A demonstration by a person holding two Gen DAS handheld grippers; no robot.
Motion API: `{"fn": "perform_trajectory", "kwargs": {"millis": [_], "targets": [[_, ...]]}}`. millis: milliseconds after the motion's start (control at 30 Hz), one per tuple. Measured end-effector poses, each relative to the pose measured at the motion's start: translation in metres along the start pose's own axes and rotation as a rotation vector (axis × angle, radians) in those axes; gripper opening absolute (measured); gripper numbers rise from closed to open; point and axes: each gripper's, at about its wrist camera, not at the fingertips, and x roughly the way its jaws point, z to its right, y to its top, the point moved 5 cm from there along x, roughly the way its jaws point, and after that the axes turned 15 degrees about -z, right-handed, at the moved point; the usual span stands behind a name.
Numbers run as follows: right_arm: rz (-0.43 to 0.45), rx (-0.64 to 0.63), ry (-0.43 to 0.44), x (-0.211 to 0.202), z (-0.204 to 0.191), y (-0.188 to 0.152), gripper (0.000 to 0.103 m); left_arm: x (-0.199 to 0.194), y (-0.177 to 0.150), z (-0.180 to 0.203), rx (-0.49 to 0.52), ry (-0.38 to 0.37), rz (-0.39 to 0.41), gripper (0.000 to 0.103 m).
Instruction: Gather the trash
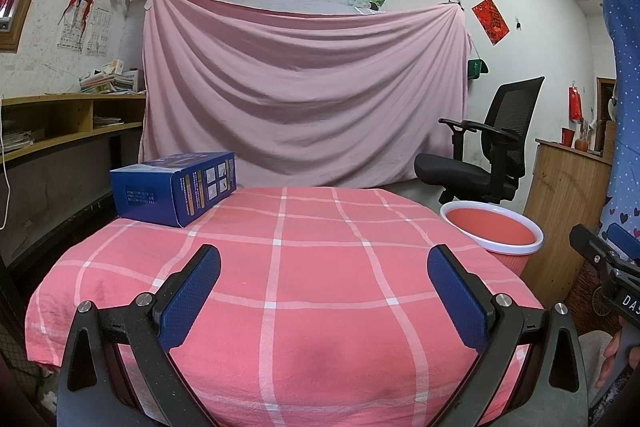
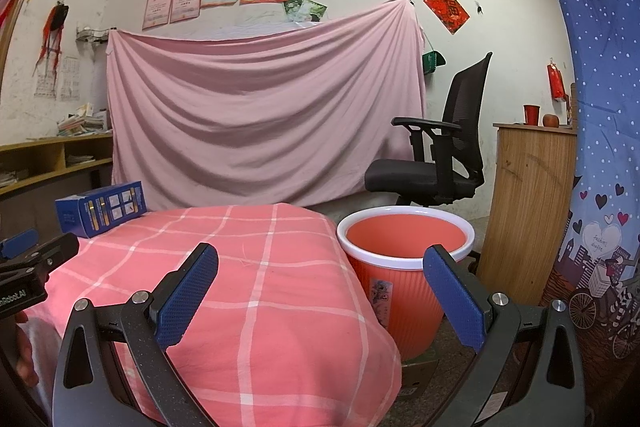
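Right now you stand before the counter [image 1: 320, 267], which a pink checked cloth [image 2: 248, 287] covers from edge to edge. Beside its right edge, on the floor, sits the orange bin [image 2: 400, 291], mouth open; what shows of its inside looks bare. At the far left corner of the counter lies the blue box [image 1: 176, 187], flat on its long side, the only piece of likely trash you can see.

Your left gripper [image 1: 323, 301] hovers low over the near half of the cloth, its fingers spread wide with nothing between them. Your right gripper [image 2: 320, 301] hangs near the counter's right corner, pads just as far apart and holding nothing, with the bin's rim showing between them.

By the look of it, you are at the very start: nothing is collected yet, and the reach for the box is the step in hand. The left gripper is the nearer one. Next you likely need to carry it forward and leftward, straddle the box across its narrow width, close, then bring it across to the bin.
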Motion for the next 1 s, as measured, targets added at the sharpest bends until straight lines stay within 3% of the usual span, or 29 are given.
{"fn": "perform_trajectory", "kwargs": {"millis": [1000], "targets": [[-0.001,-0.001,0.000,0.0000,-0.0006,0.0003,0.103,0.0015,0.0029,-0.0040,0.009,-0.010,0.002,0.101]]}}
